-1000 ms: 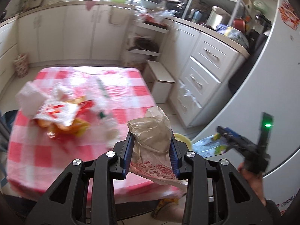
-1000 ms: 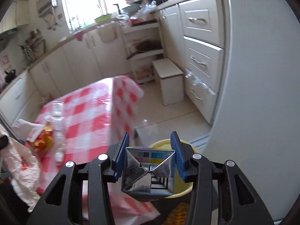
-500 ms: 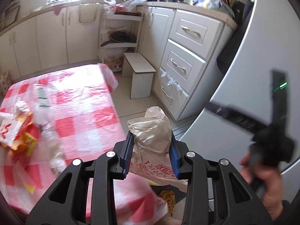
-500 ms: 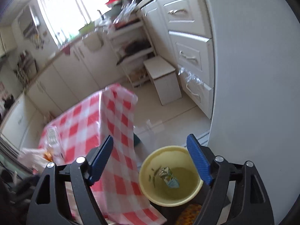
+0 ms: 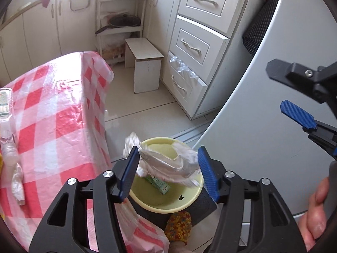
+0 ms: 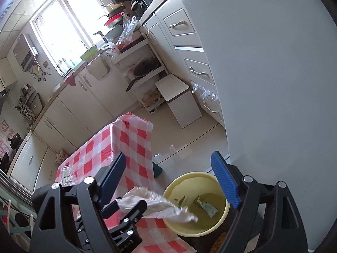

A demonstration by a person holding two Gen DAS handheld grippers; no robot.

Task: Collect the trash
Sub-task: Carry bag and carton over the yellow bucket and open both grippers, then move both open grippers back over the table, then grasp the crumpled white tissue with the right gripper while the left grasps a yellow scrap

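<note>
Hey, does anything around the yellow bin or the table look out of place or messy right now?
A crumpled plastic bag hangs over the yellow bin, not yet inside, between the left gripper fingers, which are opening. A clear plastic bottle lies on its side on the checkered tablecloth. Clear plastic sticks out of a drawer.

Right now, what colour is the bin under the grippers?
Pale yellow bin; clearest in the right wrist view.

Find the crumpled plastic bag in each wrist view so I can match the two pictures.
Left wrist: the crumpled plastic bag is at bottom centre, between the opening jaws of the left gripper, over the yellow bin.
Right wrist: it is at lower centre, stretching from the left gripper over the bin's rim.
Shared landmark: the yellow bin.
</note>
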